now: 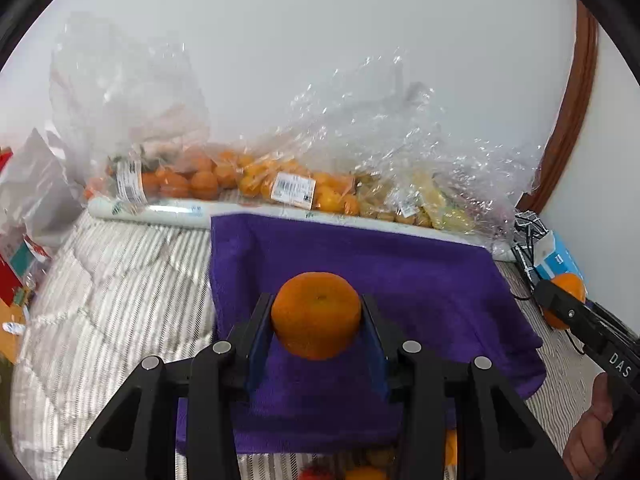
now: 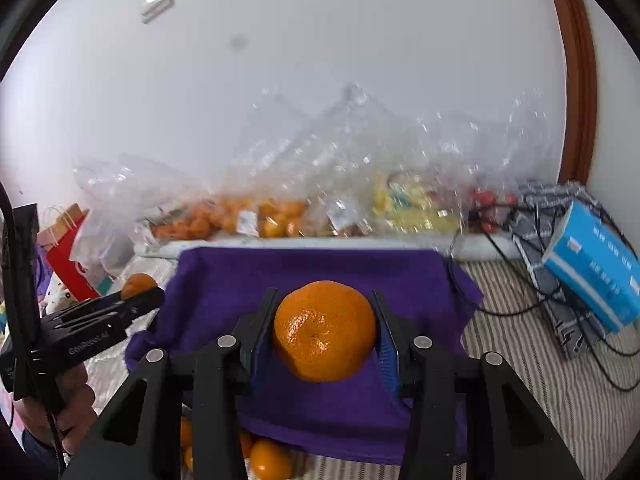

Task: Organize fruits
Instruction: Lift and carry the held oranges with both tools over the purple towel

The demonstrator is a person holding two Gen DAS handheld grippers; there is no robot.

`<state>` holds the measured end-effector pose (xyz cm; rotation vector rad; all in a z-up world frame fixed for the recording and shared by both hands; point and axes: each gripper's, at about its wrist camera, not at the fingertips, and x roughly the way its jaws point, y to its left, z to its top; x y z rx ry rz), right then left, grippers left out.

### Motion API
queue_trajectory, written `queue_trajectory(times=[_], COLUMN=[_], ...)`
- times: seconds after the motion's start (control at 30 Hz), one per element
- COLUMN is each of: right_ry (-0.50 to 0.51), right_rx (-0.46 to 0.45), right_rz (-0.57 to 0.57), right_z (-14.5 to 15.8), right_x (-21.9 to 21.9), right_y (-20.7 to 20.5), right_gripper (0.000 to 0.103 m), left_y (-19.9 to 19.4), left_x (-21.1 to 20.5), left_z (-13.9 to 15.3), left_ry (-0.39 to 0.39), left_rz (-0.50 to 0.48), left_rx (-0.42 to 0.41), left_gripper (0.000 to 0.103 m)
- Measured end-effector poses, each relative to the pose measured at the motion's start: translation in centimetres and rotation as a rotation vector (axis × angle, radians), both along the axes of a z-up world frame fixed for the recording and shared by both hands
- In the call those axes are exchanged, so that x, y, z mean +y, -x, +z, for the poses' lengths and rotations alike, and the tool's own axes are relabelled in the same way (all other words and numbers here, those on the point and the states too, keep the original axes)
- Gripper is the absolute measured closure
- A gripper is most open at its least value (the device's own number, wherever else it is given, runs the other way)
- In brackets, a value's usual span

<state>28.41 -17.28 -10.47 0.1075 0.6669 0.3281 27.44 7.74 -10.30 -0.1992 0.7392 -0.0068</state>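
My left gripper (image 1: 317,300) is shut on an orange mandarin (image 1: 316,320), held above a purple towel (image 1: 420,280) spread on the striped bedding. My right gripper (image 2: 324,294) is likewise shut on a larger mandarin (image 2: 326,332) over the same purple towel (image 2: 320,268). Each gripper appears in the other's view with its fruit: the right one (image 1: 560,304) at the right edge, the left one (image 2: 140,294) at the left edge. More loose mandarins (image 2: 268,462) lie under the towel's near edge.
Clear plastic bags of oranges and yellow fruit (image 1: 280,184) line the wall behind the towel. A blue box (image 2: 592,268) and black cables (image 2: 540,300) lie at the right. A red paper bag (image 2: 68,256) stands at the left. A person's hand (image 2: 76,400) holds the left gripper's handle.
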Motion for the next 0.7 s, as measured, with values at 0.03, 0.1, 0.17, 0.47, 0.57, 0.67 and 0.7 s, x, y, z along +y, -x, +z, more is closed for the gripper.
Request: queue_trajectory(times=[0.03, 0.1, 0.17, 0.47, 0.57, 0.67, 0.7], right_ry=[0.002, 0.008, 0.010, -0.004, 0.001, 0.010, 0.016], right_rx=[0.008, 0.025, 0.038, 0.096, 0.109, 0.117, 0.119], right_rz=[-0.003, -0.017, -0.032, -0.053, -0.041, -0.027, -0.019], right_z=[-0.3, -1.0, -1.6, -3.9, -4.5, -5.0, -5.2], right_x=[-0.1, -0.6, -1.0, -2.0, -1.6, -1.1, -0.8], right_y=[-0.2, -0.8, -1.2, -2.8, -2.8, -2.8, -2.7], right_gripper=[0.059, 0.059, 0.059, 0.059, 0.059, 0.059, 0.059], left_y=[-0.2, -0.4, -0.3, -0.6, -0.8, -1.0, -1.0], left_x=[0.0, 0.1, 0.2, 0.2, 0.0, -0.2, -0.4], left_z=[-0.6, -1.4, -2.4, -3.8, -4.3, -4.7, -4.8], left_ry=[0.005, -0.003, -0.002, 0.029, 0.027, 0.030, 0.023], left_rz=[-0.005, -0.005, -0.006, -0.020, -0.023, -0.034, -0.035], left_rx=[0.012, 0.033, 0.054, 0.066, 0.079, 0.095, 0.094], left_gripper=[0.063, 0.063, 0.063, 0.063, 0.063, 0.063, 0.063])
